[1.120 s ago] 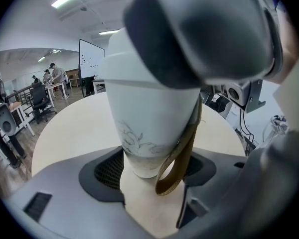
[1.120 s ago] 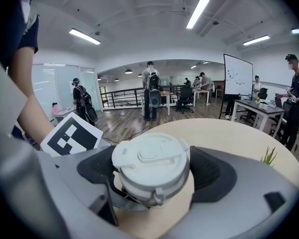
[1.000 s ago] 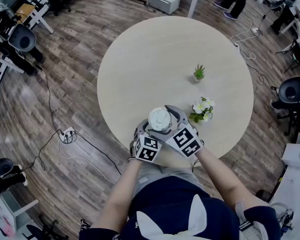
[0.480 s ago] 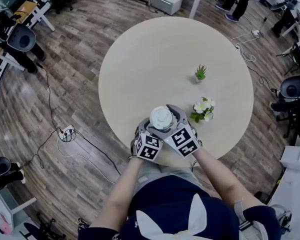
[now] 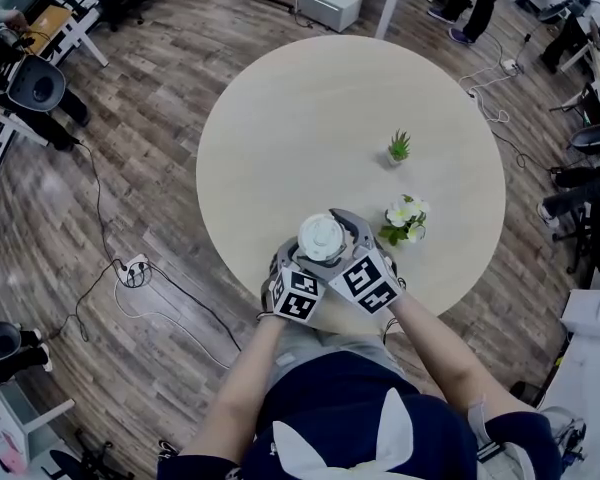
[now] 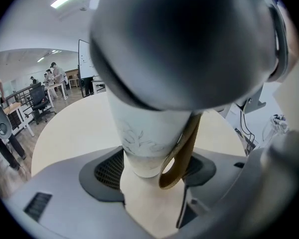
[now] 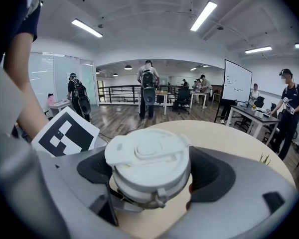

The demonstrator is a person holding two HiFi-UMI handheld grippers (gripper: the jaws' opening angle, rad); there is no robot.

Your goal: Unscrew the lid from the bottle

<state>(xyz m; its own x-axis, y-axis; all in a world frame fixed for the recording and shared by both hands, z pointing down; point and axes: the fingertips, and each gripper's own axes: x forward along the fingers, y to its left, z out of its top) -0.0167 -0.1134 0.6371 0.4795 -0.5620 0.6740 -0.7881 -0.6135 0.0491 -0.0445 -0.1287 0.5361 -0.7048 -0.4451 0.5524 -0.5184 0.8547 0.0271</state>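
Bottle (image 6: 145, 133) body clamped by left gripper (image 6: 154, 171); right gripper (image 7: 154, 176) grips lid (image 7: 148, 156); its top hidden behind dark blur.

The lid (image 7: 148, 163) is showing as matt white moulded plastic; the bottle (image 6: 147, 133) is reading smooth, off-white, faint grey leaf print. Its strap (image 6: 182, 156) is looking like ribbed tan woven cloth. The table (image 5: 310, 118) is presenting a pale, smooth matt top; the floor (image 5: 150, 168) is showing grained wood planks.

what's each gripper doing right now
Left gripper: closed on the bottle body.
Right gripper: closed on the lid.
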